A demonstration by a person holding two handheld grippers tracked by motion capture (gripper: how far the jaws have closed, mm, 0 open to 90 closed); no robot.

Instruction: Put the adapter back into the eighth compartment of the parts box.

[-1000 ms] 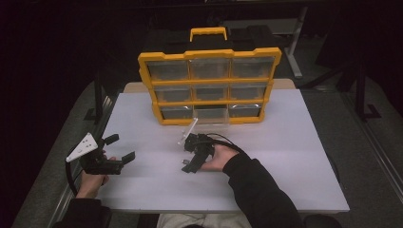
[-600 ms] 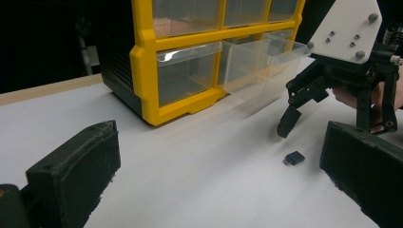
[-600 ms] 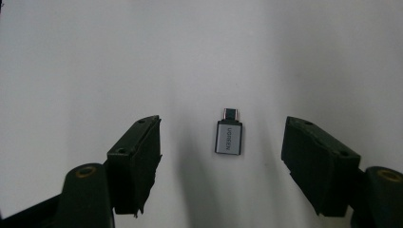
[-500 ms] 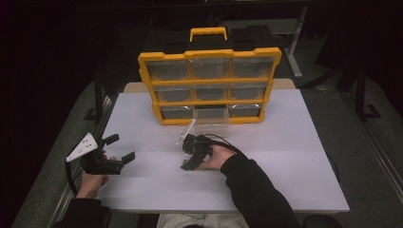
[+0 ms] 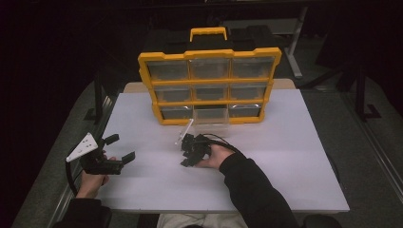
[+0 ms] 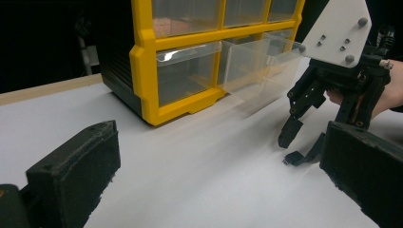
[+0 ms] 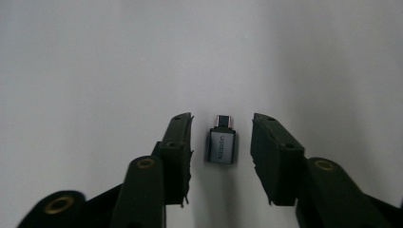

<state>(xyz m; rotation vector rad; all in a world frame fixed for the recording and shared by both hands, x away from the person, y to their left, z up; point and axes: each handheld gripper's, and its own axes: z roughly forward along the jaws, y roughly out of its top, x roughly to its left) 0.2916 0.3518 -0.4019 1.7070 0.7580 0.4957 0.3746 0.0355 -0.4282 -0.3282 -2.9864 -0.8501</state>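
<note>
**Two black jaws bracket a small grey adapter on the white table**

Two black jaws of the right gripper (image 7: 221, 156) stand on either side of a small grey metal USB adapter (image 7: 221, 145) in the right gripper view. The adapter lies flat on the white tabletop (image 7: 95, 61), just below the middle of that frame, its narrow plug end pointing toward the top. A thin strip of bare table shows on each side of it, so the pads are not pressing on it; the jaws have just been closing, with the adapter between them.

In the high view the right gripper (image 5: 189, 154) sits near the centre of the frame, pointing down at the table, with the person's dark-sleeved arm coming in from the bottom. Just above it, the yellow-framed organiser box with clear plastic drawers (image 5: 209, 85) stands upright at the upper middle, and its bottom-centre clear drawer (image 5: 211, 116) is pulled out toward the gripper.

At the lower left of the high view the left gripper (image 5: 119, 148) hangs over the table edge, well apart from the box. Its jaws are spread wide and hold nothing, as the left gripper view confirms.
</note>
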